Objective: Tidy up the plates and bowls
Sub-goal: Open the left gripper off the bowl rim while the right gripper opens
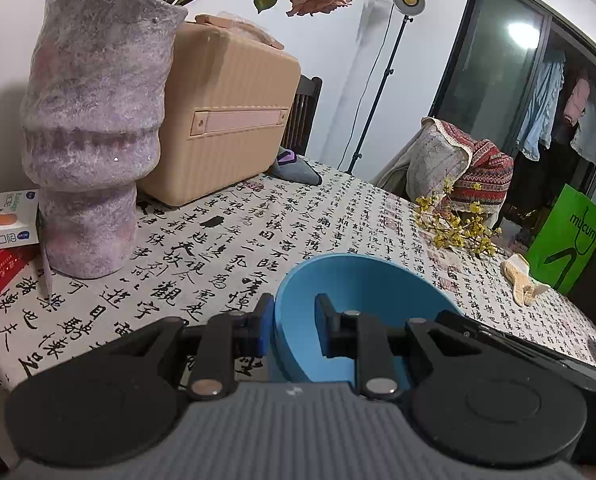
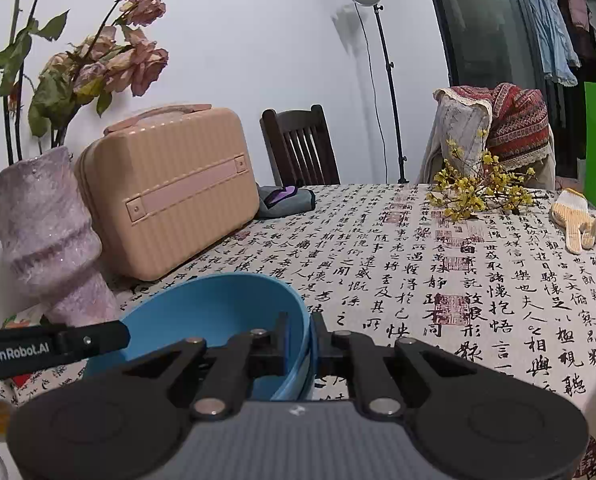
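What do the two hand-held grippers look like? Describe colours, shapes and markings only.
Each hand-held gripper, left and right, has a ribbed grey body, round black discs, black linkage arms with silver pins, and blocky black fingers. The left's pads show blue; its side reads "GenRobot.AI" in white.

Blue bowl (image 2: 218,304); white tablecloth (image 2: 478,280), black calligraphy, red seals; peach case (image 2: 166,196); mauve vase (image 1: 94,120).

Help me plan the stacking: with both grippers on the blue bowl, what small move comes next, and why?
Probably lift it slightly, both hands together. The left gripper and right gripper each pinch opposite walls of the round blue plastic bowl, which sits on the calligraphy-print tablecloth; a level rise should clear it for carrying.
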The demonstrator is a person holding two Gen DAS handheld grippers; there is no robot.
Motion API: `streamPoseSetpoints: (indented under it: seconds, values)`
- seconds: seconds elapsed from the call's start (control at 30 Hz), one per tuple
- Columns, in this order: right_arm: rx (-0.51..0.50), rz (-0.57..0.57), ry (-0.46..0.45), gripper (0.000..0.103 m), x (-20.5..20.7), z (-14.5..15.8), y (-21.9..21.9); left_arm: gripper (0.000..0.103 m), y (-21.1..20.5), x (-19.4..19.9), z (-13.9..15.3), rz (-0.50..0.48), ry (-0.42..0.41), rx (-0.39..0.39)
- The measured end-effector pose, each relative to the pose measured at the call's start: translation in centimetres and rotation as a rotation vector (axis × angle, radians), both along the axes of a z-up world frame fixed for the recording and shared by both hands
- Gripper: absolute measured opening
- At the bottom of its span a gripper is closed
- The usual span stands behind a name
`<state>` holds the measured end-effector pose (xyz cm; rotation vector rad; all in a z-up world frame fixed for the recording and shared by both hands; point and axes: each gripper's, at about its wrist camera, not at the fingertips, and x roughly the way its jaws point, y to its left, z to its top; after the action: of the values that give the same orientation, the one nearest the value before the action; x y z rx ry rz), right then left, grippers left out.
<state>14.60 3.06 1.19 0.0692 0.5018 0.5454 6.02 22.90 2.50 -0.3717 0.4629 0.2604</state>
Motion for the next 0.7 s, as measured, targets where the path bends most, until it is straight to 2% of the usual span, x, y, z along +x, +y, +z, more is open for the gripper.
streamPoseSetpoints:
  seconds: [0.1, 0.17, 0.2, 0.27, 0.3, 0.33, 0.37, 0.4, 0.43, 0.47, 0.57, 0.7]
  values:
    - [0.028, 0.005, 0.004, 0.014, 0.0, 0.2, -0.6, 0.026, 0.2, -0.7, 0.2, -0.006, -0.034, -0.01]
    - [0.058, 0.01, 0.002, 0.016, -0.2, 0.5, -1.4, 0.042, 0.2, -1.2, 0.5, -0.011, -0.058, -0.005]
    - [0.075, 0.019, 0.004, 0.021, -0.3, 0.7, -1.9, 0.047, 0.2, -1.5, 0.6, -0.013, -0.073, -0.004]
    - [0.105, 0.045, 0.0, 0.041, -0.8, 1.1, -2.8, 0.063, 0.1, -2.3, 0.8, -0.018, -0.104, 0.004]
    - [0.115, 0.056, -0.013, 0.059, -1.3, 1.2, -3.3, 0.07, 0.1, -2.8, 0.8, -0.022, -0.122, 0.011]
    - [0.12, 0.062, -0.033, 0.073, -1.9, 1.4, -3.8, 0.085, 0.0, -3.3, 0.8, -0.025, -0.14, 0.015]
    - [0.122, 0.067, -0.058, 0.08, -2.5, 1.5, -4.2, 0.097, 0.0, -3.9, 0.8, -0.025, -0.16, 0.02]
    - [0.119, 0.073, -0.083, 0.092, -3.1, 1.6, -4.6, 0.101, -0.1, -4.7, 0.7, -0.024, -0.184, 0.028]
    - [0.114, 0.077, -0.107, 0.1, -3.8, 1.7, -5.0, 0.103, -0.1, -5.5, 0.5, -0.031, -0.212, 0.038]
    - [0.109, 0.079, -0.133, 0.103, -4.5, 1.6, -5.5, 0.103, -0.2, -6.2, 0.4, -0.037, -0.229, 0.049]
    - [0.06, 0.051, -0.224, 0.103, -6.9, 1.0, -6.7, 0.103, -0.6, -8.4, -0.5, -0.03, -0.273, 0.077]
    - [0.031, 0.02, -0.252, 0.103, -9.3, -0.3, -8.9, 0.103, -1.2, -10.6, -2.0, -0.019, -0.295, 0.083]
